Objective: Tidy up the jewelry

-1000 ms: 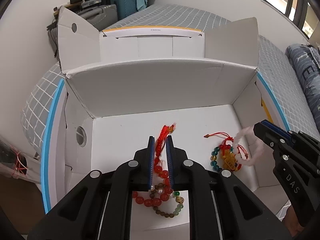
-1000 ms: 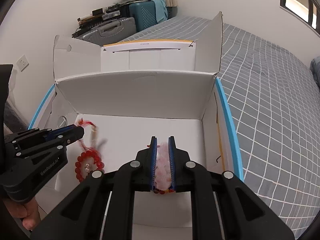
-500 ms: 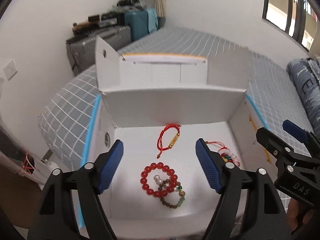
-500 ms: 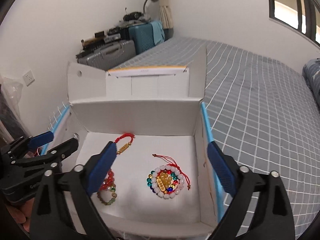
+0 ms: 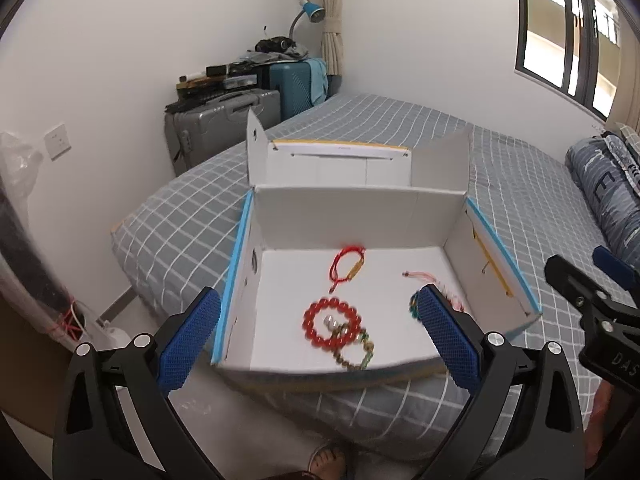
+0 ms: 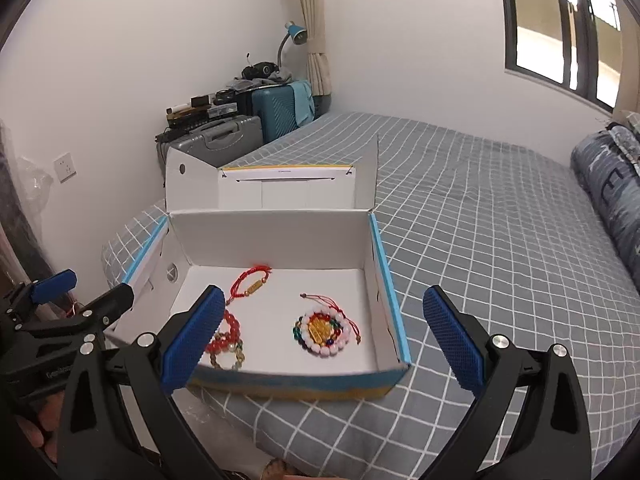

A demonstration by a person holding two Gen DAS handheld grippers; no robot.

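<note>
An open white cardboard box [image 5: 352, 216] [image 6: 276, 236] with blue edges lies on the bed. Inside lie a red cord bracelet with a gold charm [image 5: 346, 266] [image 6: 252, 282], a red bead bracelet [image 5: 330, 322] [image 6: 224, 336] overlapping a green-brown bead bracelet [image 5: 358, 354], and a pink-white bead bracelet with a gold charm [image 6: 322, 330], half hidden in the left wrist view. My left gripper [image 5: 320, 338] is open and empty, above the box's near edge. My right gripper [image 6: 320, 338] is open and empty, also drawn back from the box.
The box sits on a grey checked bed [image 6: 480, 216]. Suitcases [image 5: 224, 120] stand by the far wall under a blue lamp [image 5: 310, 10]. A rolled duvet [image 6: 608, 184] lies at right. A wall socket [image 5: 56, 142] and plastic-wrapped things [image 5: 24, 240] are at left.
Both grippers opened, let go of the bracelets into the box, and pulled back and up, away from the box.
</note>
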